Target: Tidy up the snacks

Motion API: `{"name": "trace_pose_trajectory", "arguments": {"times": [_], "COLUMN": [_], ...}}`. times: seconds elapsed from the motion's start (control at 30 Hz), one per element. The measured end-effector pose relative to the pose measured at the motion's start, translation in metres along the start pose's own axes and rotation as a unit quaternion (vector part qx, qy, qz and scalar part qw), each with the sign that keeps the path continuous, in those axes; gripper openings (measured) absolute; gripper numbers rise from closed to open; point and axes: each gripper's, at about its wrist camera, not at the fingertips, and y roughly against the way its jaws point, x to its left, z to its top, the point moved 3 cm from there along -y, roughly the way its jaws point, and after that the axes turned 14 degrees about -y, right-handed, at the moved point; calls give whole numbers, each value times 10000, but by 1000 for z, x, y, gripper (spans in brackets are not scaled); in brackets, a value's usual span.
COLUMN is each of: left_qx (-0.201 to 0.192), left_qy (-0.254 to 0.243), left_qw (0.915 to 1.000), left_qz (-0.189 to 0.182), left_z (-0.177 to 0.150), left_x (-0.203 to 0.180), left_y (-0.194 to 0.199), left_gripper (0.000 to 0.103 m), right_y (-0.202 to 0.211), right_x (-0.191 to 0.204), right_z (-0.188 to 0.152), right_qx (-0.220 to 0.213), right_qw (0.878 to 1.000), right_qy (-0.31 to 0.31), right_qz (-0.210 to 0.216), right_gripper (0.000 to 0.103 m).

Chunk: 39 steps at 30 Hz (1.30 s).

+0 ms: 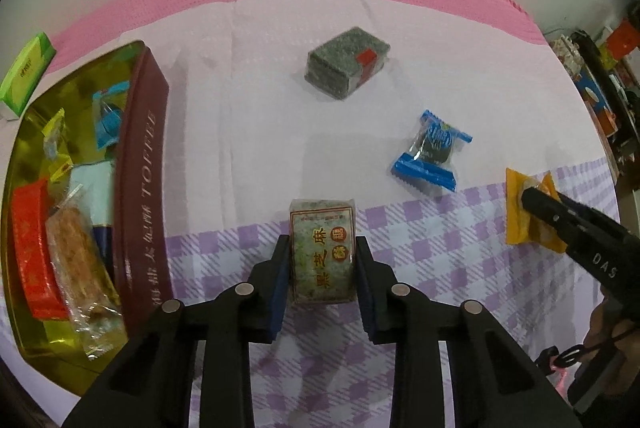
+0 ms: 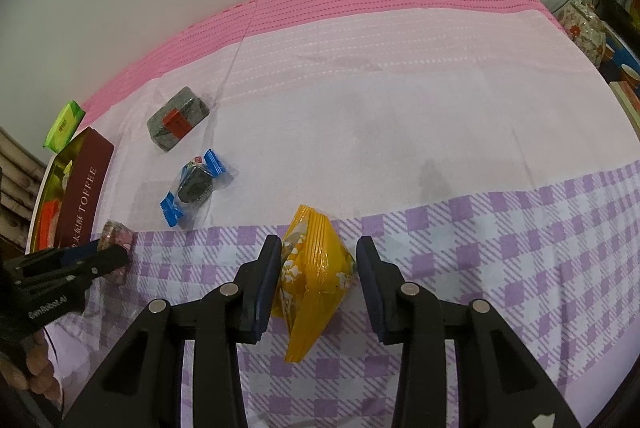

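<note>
My left gripper is shut on a clear-wrapped sesame candy block with red Chinese print, just above the checked cloth. It also shows in the right wrist view. My right gripper stands open around a yellow snack packet that lies on the cloth; the left finger touches it, the right finger is apart. The toffee tin with several snacks inside sits at the left. A dark green block with a red label and a blue-wrapped candy lie on the pink cloth.
A green box lies behind the tin. Cluttered goods stand at the right edge, with a floral pot in the right wrist view. A white wall runs behind the table.
</note>
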Motion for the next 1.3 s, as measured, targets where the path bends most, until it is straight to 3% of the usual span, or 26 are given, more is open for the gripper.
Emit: {"name": "trace_pose_trajectory", "arguments": {"times": [0.23,0.5,0.67,0.93,1.3], "left_qx": [-355,-571,-452,-96,-50], "left_qy": [105,470,832,1338,1170], "left_qw": [9993,9954,9900,9824,9809], "left_qz": [66,614,1044,1303,1554], "left_z": [15,28,19,-3,0], "left_x": [21,87,140,196,198], "left_y": [34,60,60,36,25], "left_gripper": [30,30,30,30,30], "right_y": [-2,-2,-4,-5,-5], "right_x": [1,1,3,5,5], "right_z": [-2,-2,-2,-3,-4], "right_qx": [66,59,50,29,16], "right_qw": [10000,10000,9999,9998,9997], "right_qy": [5,46,81,162,189], "right_qz": [-7,-34,-58,-124,-150], "right_gripper": [37,37,37,37,38]}}
